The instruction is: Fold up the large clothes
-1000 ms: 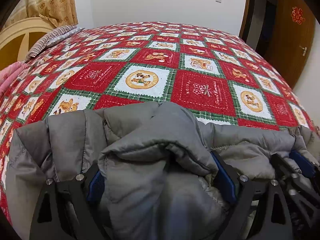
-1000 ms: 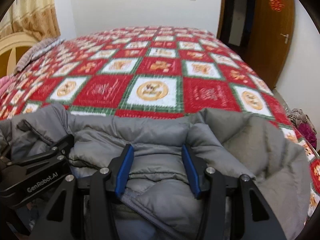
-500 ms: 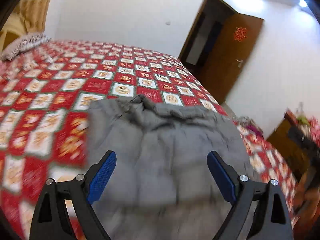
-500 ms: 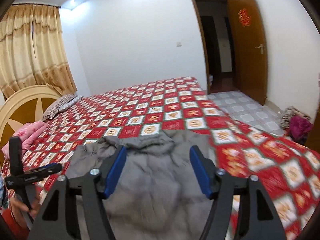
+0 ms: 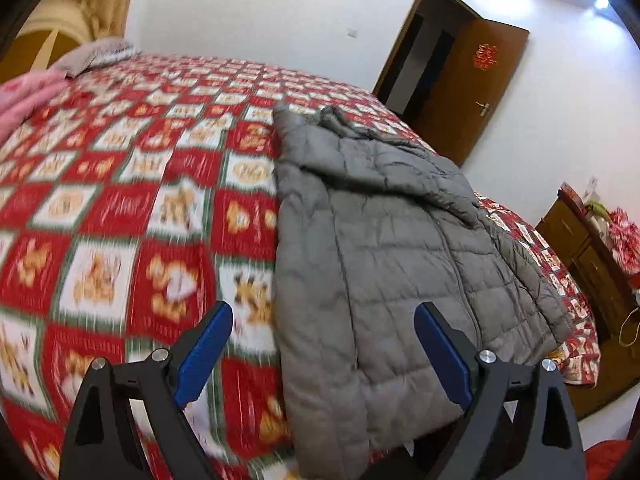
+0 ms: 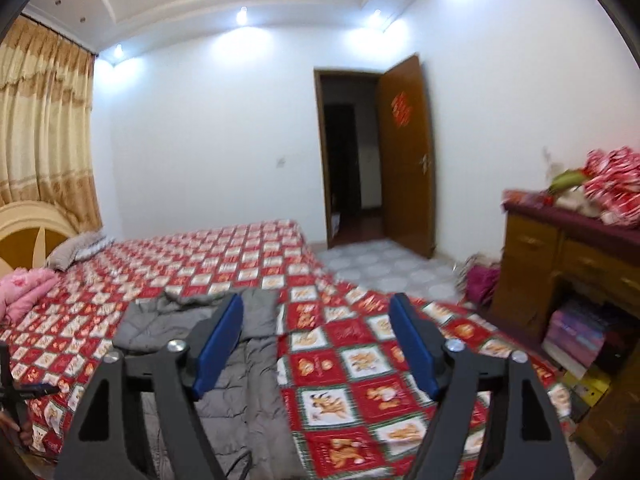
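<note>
A grey quilted puffer jacket (image 5: 392,248) lies flat and lengthwise on the red patterned bedspread (image 5: 120,208). Its hood end points to the far side of the bed. My left gripper (image 5: 324,344) is open and empty, held above the jacket's near left edge. In the right wrist view the jacket (image 6: 256,368) lies lower left. My right gripper (image 6: 316,340) is open and empty, raised above the bed over the jacket's right edge. Part of the left gripper (image 6: 16,392) shows at that view's left edge.
A pink cloth (image 6: 24,288) and a grey pillow (image 6: 76,250) lie by the headboard. A wooden cabinet (image 6: 560,280) with red bundles on top stands to the right. The brown door (image 6: 404,156) is open onto a tiled floor.
Both grippers let go of the jacket, opened and pulled back and up. The jacket now lies spread flat on the bed. The right wrist view has swung up and right.
</note>
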The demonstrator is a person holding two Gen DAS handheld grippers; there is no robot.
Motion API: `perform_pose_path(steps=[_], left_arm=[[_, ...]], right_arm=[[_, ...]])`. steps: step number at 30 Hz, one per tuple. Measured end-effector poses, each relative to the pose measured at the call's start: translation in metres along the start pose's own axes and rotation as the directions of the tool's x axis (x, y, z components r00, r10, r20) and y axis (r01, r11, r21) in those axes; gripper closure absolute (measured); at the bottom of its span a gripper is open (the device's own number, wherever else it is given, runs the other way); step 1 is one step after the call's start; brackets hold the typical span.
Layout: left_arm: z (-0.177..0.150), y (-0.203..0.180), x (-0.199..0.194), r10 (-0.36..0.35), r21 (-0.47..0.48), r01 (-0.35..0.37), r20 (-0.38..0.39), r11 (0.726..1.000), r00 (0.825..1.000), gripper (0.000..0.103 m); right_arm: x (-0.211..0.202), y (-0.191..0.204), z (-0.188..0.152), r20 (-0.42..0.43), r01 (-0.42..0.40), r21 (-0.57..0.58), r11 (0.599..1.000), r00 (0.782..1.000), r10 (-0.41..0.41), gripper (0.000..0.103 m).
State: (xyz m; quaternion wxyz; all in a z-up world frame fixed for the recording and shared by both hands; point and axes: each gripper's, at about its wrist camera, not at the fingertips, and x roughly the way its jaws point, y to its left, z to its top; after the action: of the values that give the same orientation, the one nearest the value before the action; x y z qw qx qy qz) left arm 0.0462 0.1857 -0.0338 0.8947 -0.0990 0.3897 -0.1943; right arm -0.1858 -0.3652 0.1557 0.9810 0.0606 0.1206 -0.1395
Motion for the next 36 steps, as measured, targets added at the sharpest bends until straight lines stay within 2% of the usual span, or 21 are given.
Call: perform_pose_path(steps=[5, 10, 11, 13, 14, 18, 22, 25, 28, 32, 33, 36], left_arm=[[-0.013, -0.002, -0.001, -0.005, -0.008, 0.005, -0.011, 1.000, 1.000, 0.011], [-0.021, -0.010, -0.001, -0.005, 0.036, 0.006, -0.023, 0.999, 1.000, 0.011], [-0.022, -0.011, 0.001, -0.003, 0.041, 0.004, -0.026, 0.999, 1.000, 0.011], [-0.020, -0.012, 0.007, 0.000, 0.044, 0.002, -0.038, 0.999, 0.999, 0.011], [-0.015, -0.012, 0.011, 0.002, 0.043, 0.000, -0.044, 0.999, 0.999, 0.011], [0.013, -0.021, 0.025, 0.030, 0.064, -0.028, -0.024, 0.998, 0.999, 0.011], [0.051, -0.024, 0.055, 0.100, 0.058, -0.101, 0.021, 0.993, 0.995, 0.011], [0.079, -0.015, 0.095, 0.128, -0.001, -0.128, 0.041, 0.992, 0.991, 0.011], [0.092, 0.001, 0.137, 0.122, -0.079, -0.121, 0.015, 0.990, 0.992, 0.011], [0.085, 0.019, 0.173, 0.149, -0.110, -0.147, 0.003, 0.983, 0.989, 0.011], [0.081, 0.023, 0.178, 0.147, -0.114, -0.146, 0.001, 0.983, 0.989, 0.011], [0.076, 0.019, 0.174, 0.136, -0.098, -0.129, 0.060, 0.987, 0.989, 0.011]], right_arm=[[-0.031, -0.004, 0.007, 0.057, -0.057, 0.054, 0.997, 0.997, 0.054, 0.022], [-0.032, 0.007, -0.001, 0.050, -0.113, 0.030, 0.993, 0.992, 0.112, 0.022], [-0.021, 0.012, -0.003, 0.034, -0.132, 0.027, 0.991, 0.991, 0.131, 0.023], [0.001, 0.023, -0.007, -0.012, -0.189, 0.037, 0.981, 0.982, 0.189, 0.035], [0.021, 0.035, -0.009, -0.049, -0.238, 0.047, 0.970, 0.969, 0.240, 0.042], [0.115, 0.100, -0.017, -0.183, -0.368, 0.064, 0.928, 0.910, 0.373, 0.043], [0.224, 0.178, -0.029, -0.305, -0.401, 0.071, 0.913, 0.863, 0.402, 0.044], [0.317, 0.237, -0.048, -0.398, -0.388, 0.108, 0.915, 0.827, 0.397, 0.054], [0.393, 0.289, -0.066, -0.451, -0.367, 0.086, 0.926, 0.815, 0.365, 0.060], [0.469, 0.317, -0.077, -0.484, -0.342, 0.128, 0.931, 0.798, 0.360, 0.061], [0.489, 0.328, -0.079, -0.483, -0.337, 0.133, 0.932, 0.799, 0.357, 0.061], [0.526, 0.349, -0.089, -0.495, -0.323, 0.117, 0.939, 0.801, 0.337, 0.061]])
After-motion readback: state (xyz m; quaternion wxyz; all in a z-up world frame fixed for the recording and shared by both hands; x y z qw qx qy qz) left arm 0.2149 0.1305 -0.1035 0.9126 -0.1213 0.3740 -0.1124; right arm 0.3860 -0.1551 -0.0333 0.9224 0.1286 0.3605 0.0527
